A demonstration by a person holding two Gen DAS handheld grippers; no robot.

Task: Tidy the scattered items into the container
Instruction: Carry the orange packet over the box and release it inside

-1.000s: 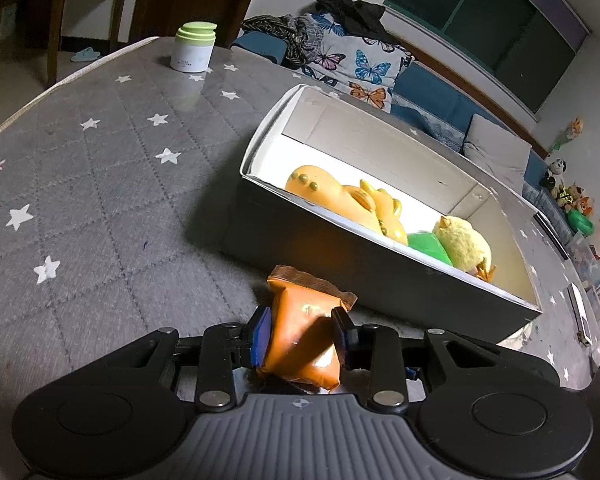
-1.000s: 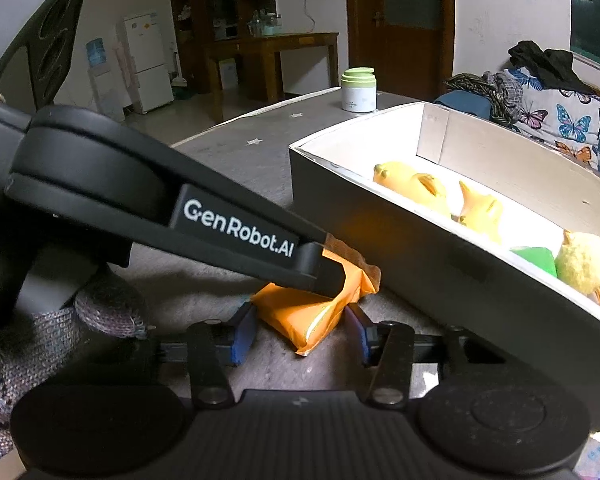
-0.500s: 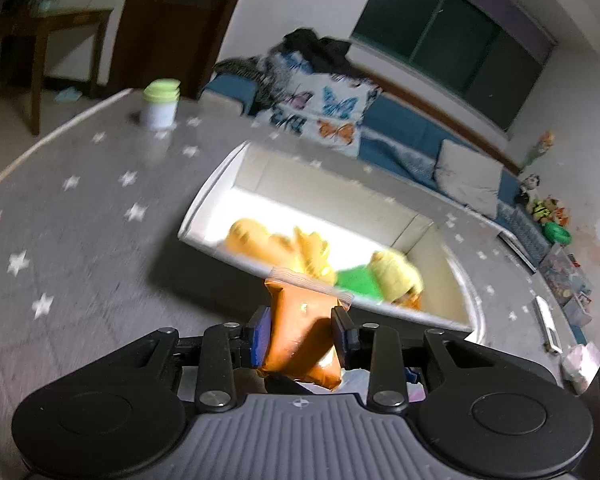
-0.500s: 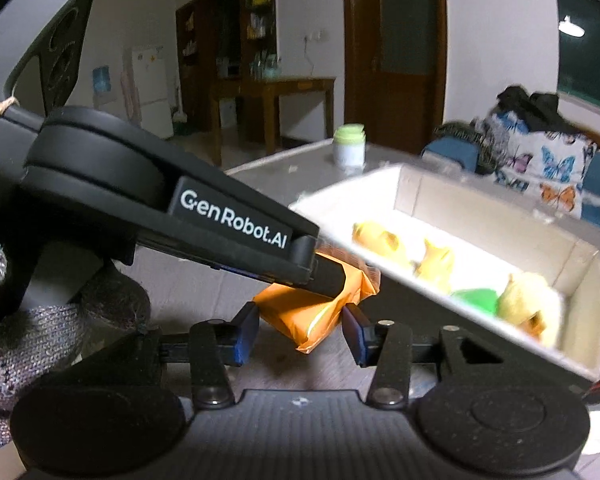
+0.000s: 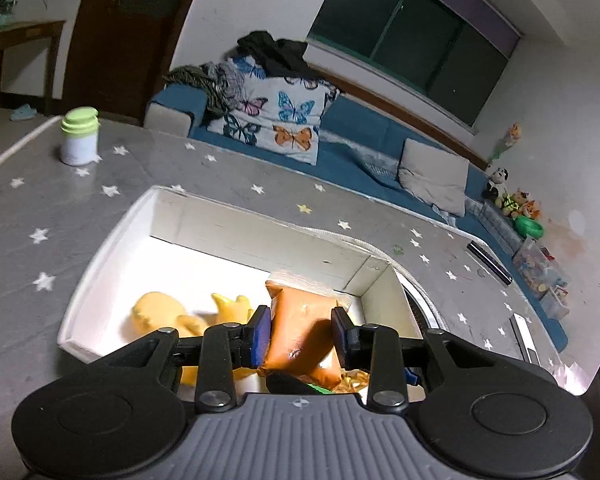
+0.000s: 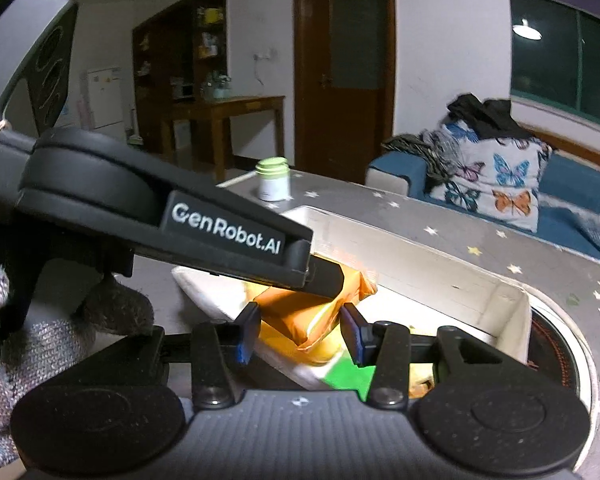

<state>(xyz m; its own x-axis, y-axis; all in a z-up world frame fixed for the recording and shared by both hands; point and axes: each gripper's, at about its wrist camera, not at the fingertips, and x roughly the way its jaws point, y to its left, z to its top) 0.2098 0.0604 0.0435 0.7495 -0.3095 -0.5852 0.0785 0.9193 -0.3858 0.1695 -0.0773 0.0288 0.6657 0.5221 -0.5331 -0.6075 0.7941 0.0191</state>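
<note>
My left gripper [image 5: 302, 330] is shut on an orange snack packet [image 5: 300, 332] and holds it above the open white box [image 5: 112, 248]. Yellow plush toys [image 5: 160, 316] lie inside the box, and a green item [image 6: 346, 376] shows below the packet. In the right wrist view the left gripper's arm [image 6: 228, 240] reaches across from the left with the packet [image 6: 300, 316] in its tip. My right gripper [image 6: 300, 330] is open and empty, its fingers either side of the packet from behind, not touching it that I can tell.
The box stands on a grey table with white stars [image 5: 40, 208]. A white jar with a green lid [image 5: 79, 136] stands at the far left. A blue sofa with butterfly cushions [image 5: 276, 124] lies behind. A dark flat bar [image 5: 490, 262] lies at the right.
Both grippers have risen and moved forward. The packet has gone from in front of the box's near wall to above its inside. The left gripper has stayed shut on it.
</note>
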